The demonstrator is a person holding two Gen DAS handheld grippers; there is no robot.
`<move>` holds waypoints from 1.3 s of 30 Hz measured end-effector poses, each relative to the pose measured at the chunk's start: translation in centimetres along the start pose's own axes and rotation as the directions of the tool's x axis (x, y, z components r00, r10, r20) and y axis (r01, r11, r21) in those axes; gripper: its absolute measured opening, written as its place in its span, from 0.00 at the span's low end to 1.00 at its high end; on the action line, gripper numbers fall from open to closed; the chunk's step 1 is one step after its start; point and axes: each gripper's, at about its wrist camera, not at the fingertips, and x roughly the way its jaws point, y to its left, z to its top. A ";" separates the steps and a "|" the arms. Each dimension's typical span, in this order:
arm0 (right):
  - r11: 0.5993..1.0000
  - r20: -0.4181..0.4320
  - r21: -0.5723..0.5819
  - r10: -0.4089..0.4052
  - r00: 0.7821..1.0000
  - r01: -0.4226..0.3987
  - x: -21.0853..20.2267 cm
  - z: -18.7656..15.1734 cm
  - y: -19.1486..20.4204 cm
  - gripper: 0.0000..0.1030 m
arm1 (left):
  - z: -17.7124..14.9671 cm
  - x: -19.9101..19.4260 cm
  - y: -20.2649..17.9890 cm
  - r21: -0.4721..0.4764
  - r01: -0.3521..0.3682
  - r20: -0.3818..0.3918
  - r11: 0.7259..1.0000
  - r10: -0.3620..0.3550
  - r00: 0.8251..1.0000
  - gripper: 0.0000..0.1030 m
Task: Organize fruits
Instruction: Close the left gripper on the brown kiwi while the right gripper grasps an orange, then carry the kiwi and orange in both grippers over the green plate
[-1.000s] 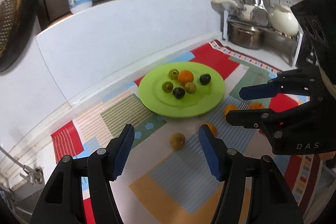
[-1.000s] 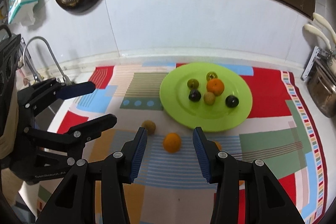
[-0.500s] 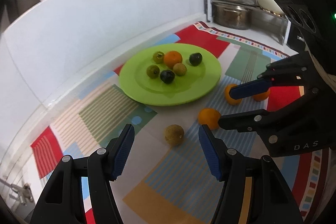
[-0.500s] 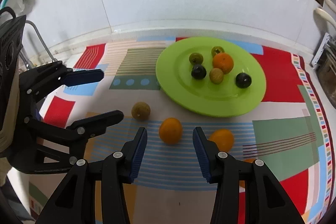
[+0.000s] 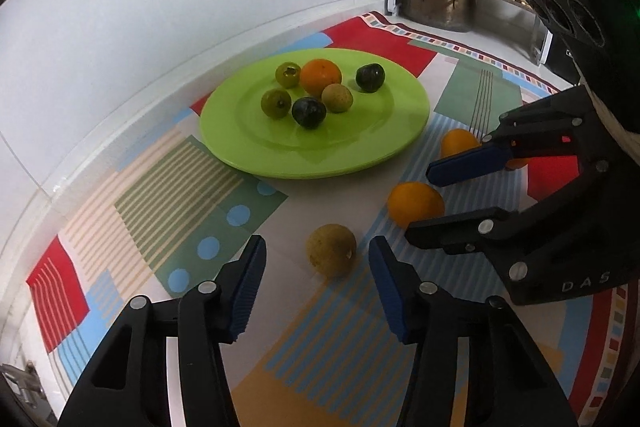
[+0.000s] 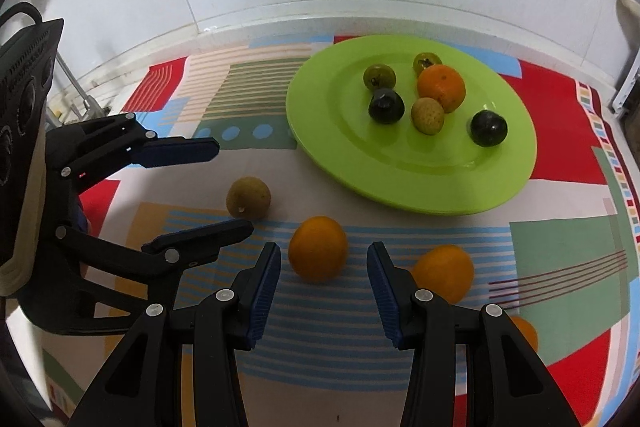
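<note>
Left gripper (image 5: 316, 279) angled down over patterned mat (image 5: 192, 211), jaws just narrowed but apart, nothing gripped; yellow-brown fruit (image 5: 331, 250) on mat just ahead, between fingertips, untouched

Right gripper (image 6: 323, 283) angled down, jaws apart, empty; orange (image 6: 318, 247) on mat just ahead, centred between fingertips, no contact

Second orange (image 6: 443, 271) just right of right finger

Green plate (image 6: 504, 163) beyond, holding six fruits

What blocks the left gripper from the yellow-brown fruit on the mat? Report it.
Nothing visible does. The yellow-brown fruit lies on the patterned mat just ahead of the left gripper, whose jaws have just been closing but do not touch it. The nearest orange sits apart, by the right gripper.
</note>
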 end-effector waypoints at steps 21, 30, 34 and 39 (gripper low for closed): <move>0.999 -0.004 0.029 0.043 0.999 -0.043 0.2 -0.1 -0.3 0.32 | 0.0 0.3 0.3 -0.122 0.037 -0.039 0.992 -0.042 0.998 0.27; 0.999 0.038 0.030 0.042 0.998 -0.043 -1.6 -0.3 0.0 0.32 | 0.6 -1.6 -0.4 -0.141 0.023 -0.008 0.990 -0.024 1.000 0.27; 0.998 0.058 0.036 0.043 0.997 -0.045 -2.6 -0.5 0.0 0.32 | 0.8 -2.8 -0.9 -0.142 0.016 0.009 0.990 -0.015 1.000 0.27; 0.998 0.088 0.035 0.041 0.995 -0.045 -3.9 -0.6 0.0 0.32 | 1.2 -4.1 -1.6 -0.142 0.003 0.024 0.990 0.001 1.000 0.27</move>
